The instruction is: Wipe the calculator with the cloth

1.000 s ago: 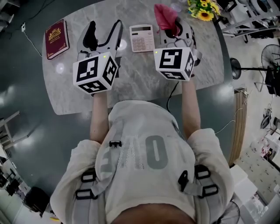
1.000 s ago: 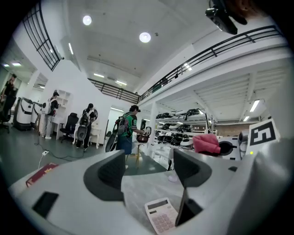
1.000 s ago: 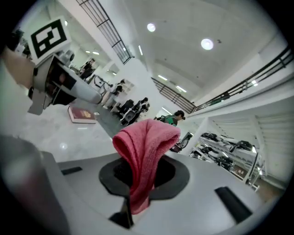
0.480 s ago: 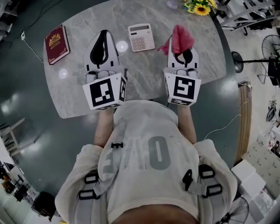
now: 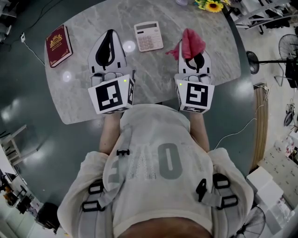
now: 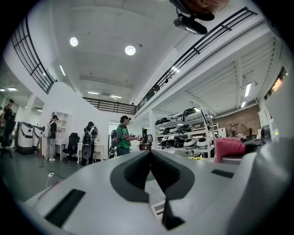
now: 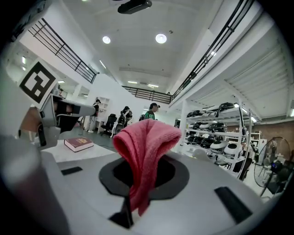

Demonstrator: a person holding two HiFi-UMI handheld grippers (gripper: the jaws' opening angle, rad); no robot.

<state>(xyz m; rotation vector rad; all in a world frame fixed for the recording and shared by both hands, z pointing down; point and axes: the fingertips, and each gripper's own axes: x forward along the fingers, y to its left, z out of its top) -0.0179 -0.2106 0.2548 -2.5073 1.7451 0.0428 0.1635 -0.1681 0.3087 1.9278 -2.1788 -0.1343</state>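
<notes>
A: Spotted the calculator (image 5: 148,36)?

B: Yes. Lying flat on the grey marble tabletop (image 5: 153,83), keys up, toward the far edge. Sitting between the two gripper tips in the head view, touched by neither.

A: And the cloth (image 5: 191,41)?

B: Pink, pinched in the right gripper (image 5: 193,55). Bunched up above the jaws, with one tail drooping down the front in the right gripper view. Held to the right of the calculator, near it but apart.

A: Left gripper (image 5: 110,33)?

B: Pressed together, having just been closing, with nothing between the jaws. Held over the tabletop just left of the calculator, pointing toward the far side.

A: Marker cubes?

B: One at the near end of each gripper, left (image 5: 111,96) and right (image 5: 195,95), both close to the person's chest.

A: Anything else on the tabletop?

B: A dark red book (image 5: 58,45) with gold print near the left edge, well apart from the calculator. Yellow flowers (image 5: 212,5) at the far right corner.

A: Beyond that?

B: Through the gripper views, a high white hall. People (image 6: 123,135) standing near desks and office chairs (image 6: 71,143). Racks of shelves (image 7: 220,137) at the right, and a standing fan (image 7: 275,165) past them.
</notes>
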